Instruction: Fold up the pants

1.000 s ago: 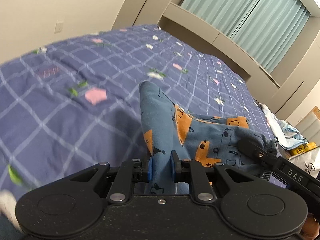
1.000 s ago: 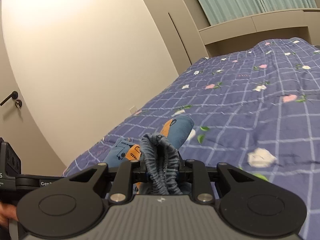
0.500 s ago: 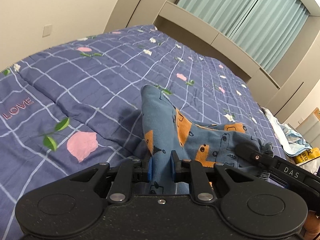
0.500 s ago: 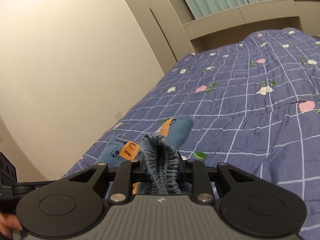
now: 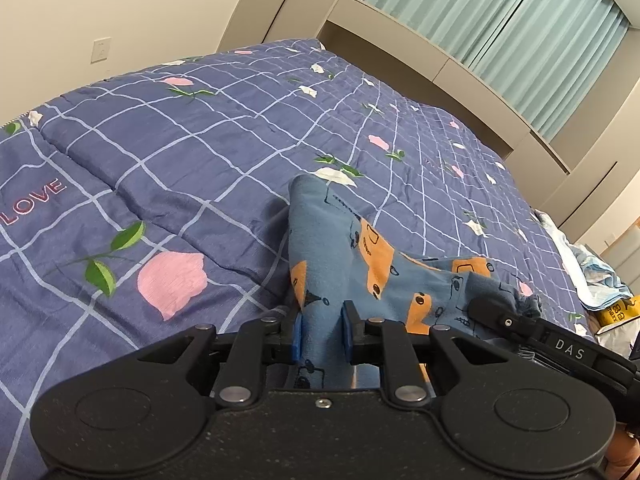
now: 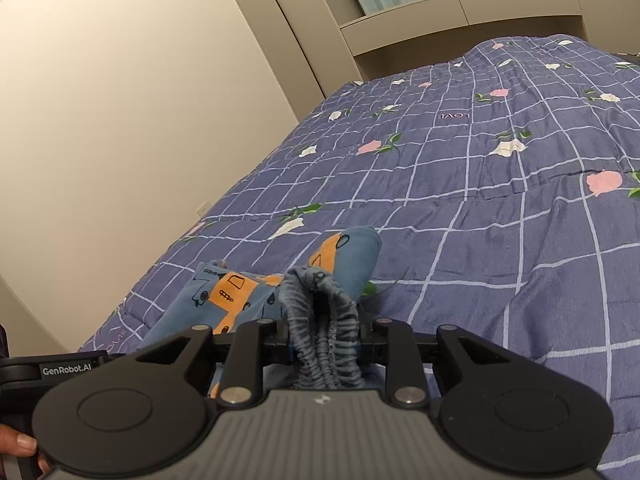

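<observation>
Right now the pants (image 5: 344,264) are held up by two grippers over the bed cover (image 5: 192,152). The pants are small and blue, with orange patches and little black drawings. One end is pinched by the left gripper (image 5: 322,336). Its blue pads (image 5: 297,336) are pressed onto a fold of the blue cloth, so the cloth cannot slip out. The other end, the stretchy waistband (image 6: 325,332), is pinched by the right gripper (image 6: 325,340). The waistband is bunched up tight between that gripper's fingers.

The pants are probably held at two ends like this so that they can be pulled straight and then laid down flat. A fold cannot be made well while the cloth is crumpled. For now the middle of the pants is seen to sag and to rest on the bed cover between the two grippers. One leg end is seen to stick up past the grippers.

Both grippers are held low, close over the bed cover, and are pointed forward along it. They are kept side by side, near each other. In the left wrist view, the right gripper's black arm, marked "DAS", is seen just to the right. A bit of the person's left hand (image 6: 18,446) is seen at the lower left of the right wrist view. It is wrapped around the other gripper's handle.

No neat fold is seen yet, so the task looks to be at an early step.
</observation>
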